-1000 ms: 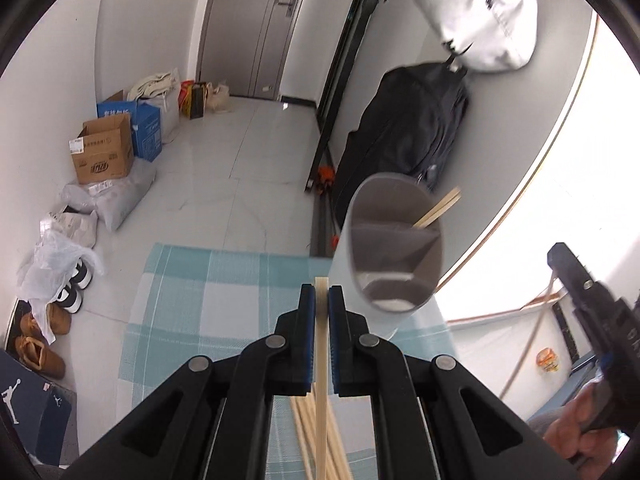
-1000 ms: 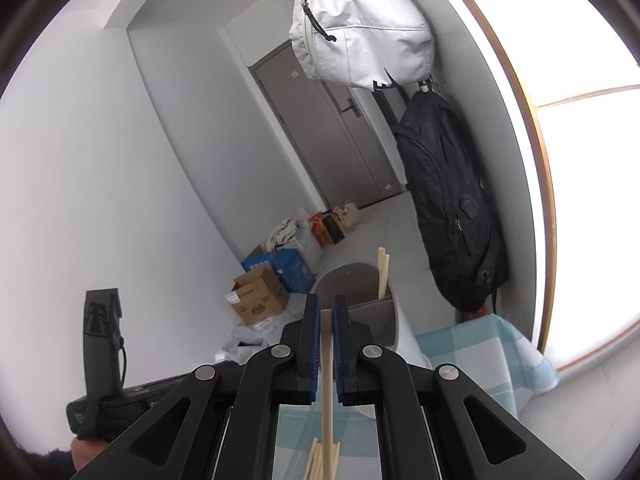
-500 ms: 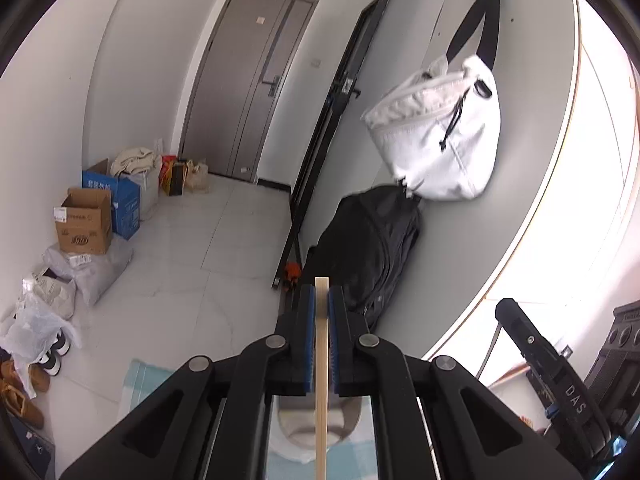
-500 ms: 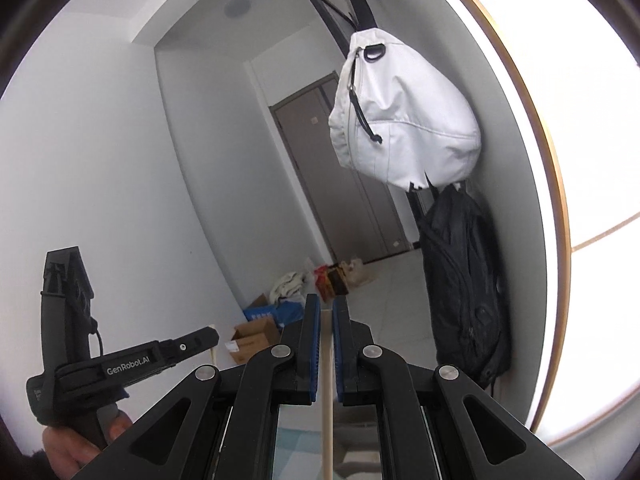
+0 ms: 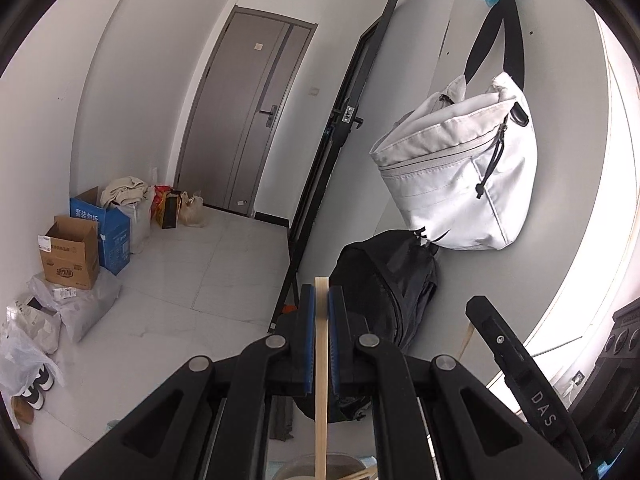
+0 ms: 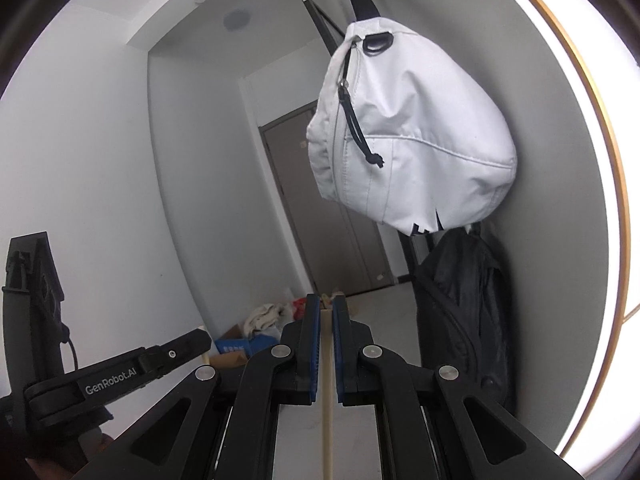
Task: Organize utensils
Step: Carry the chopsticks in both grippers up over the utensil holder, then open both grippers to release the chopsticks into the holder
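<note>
Holder rim (image 5: 320, 468) cut off by left wrist view's bottom edge, contents unreadable. Both chopsticks (image 5: 321, 380) (image 6: 327, 400) run out of frame below. Right wrist view: holder out of frame.

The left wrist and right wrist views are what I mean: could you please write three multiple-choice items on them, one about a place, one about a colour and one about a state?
1. Where is the white bag?
A. on the floor
B. hanging on the wall above the black backpack
C. inside a box

2. What colour are the pads of the left tool?
A. blue
B. red
C. yellow

3. What state is the right tool in?
A. wide open
B. shut on nothing
C. shut on a chopstick

Answers:
1 B, its strap runs up to a wall hook.
2 A, blue strips line both fingers.
3 C, the pale stick sits clamped between the pads.
</note>
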Demonstrator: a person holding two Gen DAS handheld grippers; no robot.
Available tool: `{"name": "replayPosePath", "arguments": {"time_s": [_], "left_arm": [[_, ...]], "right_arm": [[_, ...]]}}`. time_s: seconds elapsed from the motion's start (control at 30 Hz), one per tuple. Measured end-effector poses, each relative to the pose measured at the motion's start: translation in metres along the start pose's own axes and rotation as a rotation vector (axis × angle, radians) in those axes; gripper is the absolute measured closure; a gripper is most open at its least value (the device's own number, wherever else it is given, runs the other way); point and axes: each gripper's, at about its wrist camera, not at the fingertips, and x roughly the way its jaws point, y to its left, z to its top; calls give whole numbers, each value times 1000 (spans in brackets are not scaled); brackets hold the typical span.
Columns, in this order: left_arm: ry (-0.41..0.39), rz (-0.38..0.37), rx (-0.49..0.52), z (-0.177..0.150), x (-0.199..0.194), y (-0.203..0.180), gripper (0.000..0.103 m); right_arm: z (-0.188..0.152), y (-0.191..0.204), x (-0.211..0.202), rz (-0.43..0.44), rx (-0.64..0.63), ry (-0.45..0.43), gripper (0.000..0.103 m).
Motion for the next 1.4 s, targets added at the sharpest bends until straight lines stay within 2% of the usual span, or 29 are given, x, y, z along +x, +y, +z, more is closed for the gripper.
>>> {"name": "replayPosePath", "arguments": {"time_s": [0.07,0.13,0.4,0.47,0.7,0.97,1.2,1.3,1.4], "left_arm": [[6,-8,-12,-3,10,7,101],[19,-47,-28,-6,19,15,101],[26,-46,-34,-24,43,27,101],[6,-82,-39,-30,43,31,101],[-38,-97,51,-45,37,23,101],[-6,-163,108,-46,28,15,101],[43,-235,172,-54,10,5,101],[105,-264,175,-59,9,4,101],[182,-296,158,-62,9,6,100]], "right_arm": [[-8,-4,10,-5,10,11,98],[-17,-7,20,-7,9,21,98],[-41,-11,35,-9,-32,19,98],[-46,-10,33,-8,-53,15,98],[-62,-14,24,15,-76,55,98],[-74,-20,-1,37,-67,115,98],[-82,-22,-15,79,-47,198,97],[-85,-24,-17,98,-17,261,95],[-83,-29,-20,165,54,320,95]]}}
